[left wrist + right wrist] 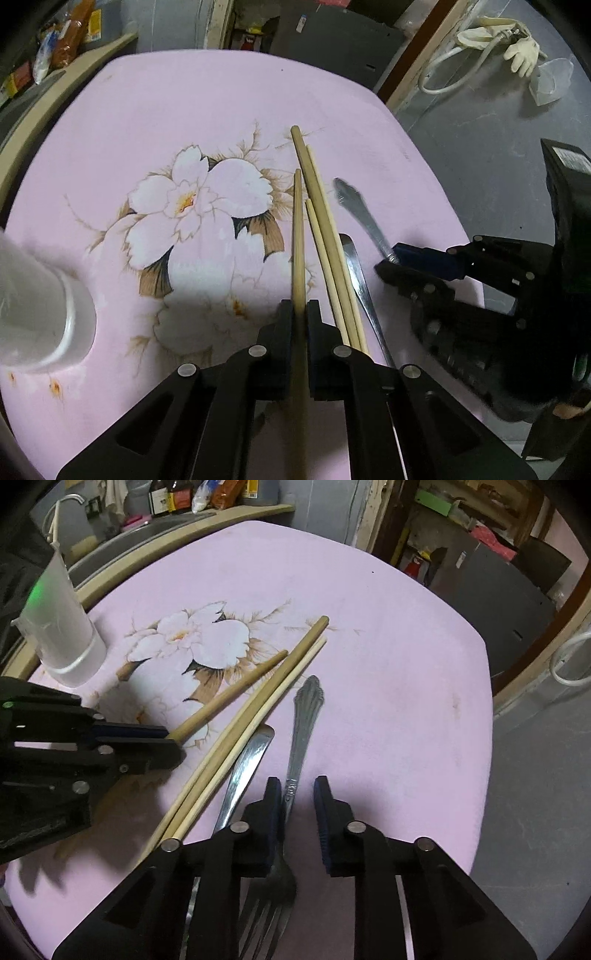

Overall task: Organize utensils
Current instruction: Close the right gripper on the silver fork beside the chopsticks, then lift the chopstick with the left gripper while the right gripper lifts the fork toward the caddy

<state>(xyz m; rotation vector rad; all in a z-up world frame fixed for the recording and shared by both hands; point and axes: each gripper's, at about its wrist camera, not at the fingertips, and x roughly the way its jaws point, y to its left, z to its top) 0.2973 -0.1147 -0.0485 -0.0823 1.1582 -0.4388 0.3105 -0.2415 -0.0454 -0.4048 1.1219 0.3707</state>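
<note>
We are working over a pink table top (155, 122) printed with a large pale flower, a cluttered store room behind it. In the left wrist view, our left gripper (298, 314) at lower centre has its jaws pressed onto one wooden chopstick (297, 236), which runs up the middle of the frame. Just right of it lie the other chopsticks (325, 236) in a bundle, then a flat steel handle (360, 280), and further right the fork (356, 212), its shaft meeting the right gripper (393, 258). A white cup (55, 314) stands at the left edge, with nothing visibly in it. In the right wrist view, the right gripper (299, 808) at lower centre has its jaws spread around the fork (295, 760): the left pad lies against the shaft, the right pad stands clear, so we judge it not yet gripped. The cup (62, 635) sits at upper left. By our reading the sorting has barely begun: every utensil still lies on the table.
</note>
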